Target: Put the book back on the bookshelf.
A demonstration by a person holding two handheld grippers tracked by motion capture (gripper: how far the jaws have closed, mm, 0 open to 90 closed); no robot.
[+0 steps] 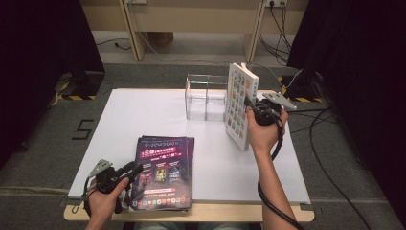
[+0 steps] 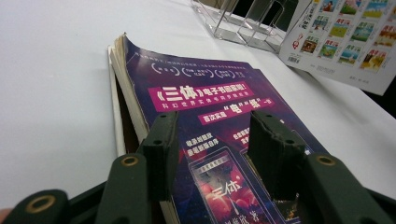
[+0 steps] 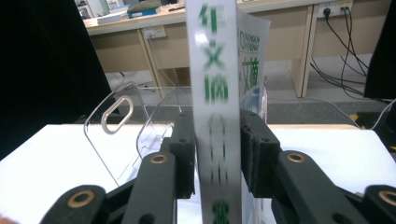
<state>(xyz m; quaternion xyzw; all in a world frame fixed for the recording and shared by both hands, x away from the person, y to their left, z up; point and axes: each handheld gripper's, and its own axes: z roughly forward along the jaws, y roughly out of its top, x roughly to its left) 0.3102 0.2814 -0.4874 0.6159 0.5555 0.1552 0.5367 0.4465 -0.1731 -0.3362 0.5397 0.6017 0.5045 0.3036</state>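
My right hand-held gripper grips the upright white book by its spine beside the clear rack; my left hand-held gripper gapes over the purple book.

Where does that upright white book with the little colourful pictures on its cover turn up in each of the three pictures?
High view: the white book stands on edge right of centre, at the right tongs.
Left gripper view: its cover fills the top right corner.
Right gripper view: its spine with green lettering rises at centre, between the black jaws.
Shared landmark: the clear plastic rack, beside the book in every view.
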